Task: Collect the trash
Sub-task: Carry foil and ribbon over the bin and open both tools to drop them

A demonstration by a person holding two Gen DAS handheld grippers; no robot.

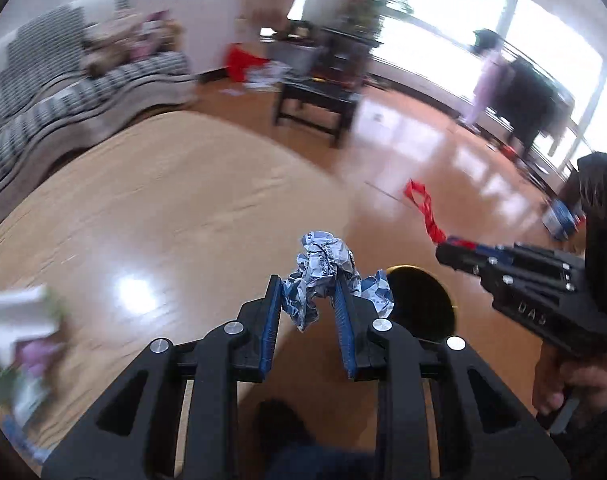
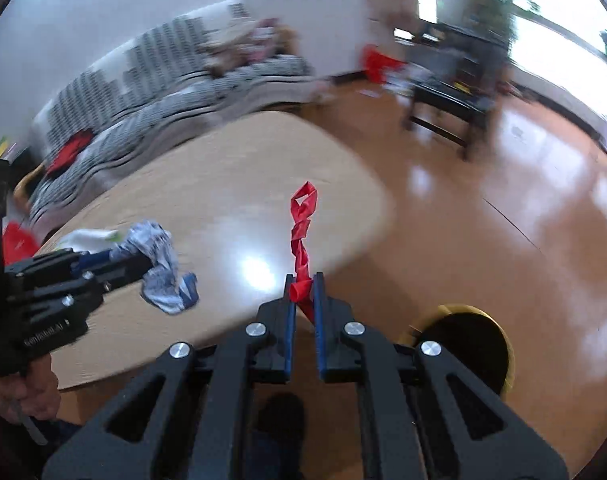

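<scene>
While both views are pretty smeared, the close stuff reads fine. Left hand-held gripper (image 1: 309, 292) is clamped on a crumpled blue-and-white wrapper (image 1: 327, 272), blue pads (image 1: 272, 320) pinching the middle of the wad so it bulges out above and to the side. Right hand-held gripper (image 2: 303, 294) has its jaws nearly together, pinching the bottom end of a twisted red plastic strip (image 2: 302, 236) that sticks up past the tips. Each one shows up in the other's camera too, with a hand (image 1: 571, 384) wrapped around the grip at the frame edge.

Down below there's what looks like a dark shoe (image 2: 281, 414) on the floor, and just to the right a round gold-rimmed bin (image 2: 469, 350) with a dark inside. Both bits of trash are up in the air, near the bin but not over its opening as far as I can tell.

Next out is a light wooden desk (image 1: 163, 208) with some blurry clutter (image 1: 19, 344) on its left edge. Further back: striped sofa (image 1: 63, 92), dark low table (image 1: 315, 100), shiny wood floor (image 1: 423, 152), bright windows, and a person (image 1: 485, 76) standing by them.
</scene>
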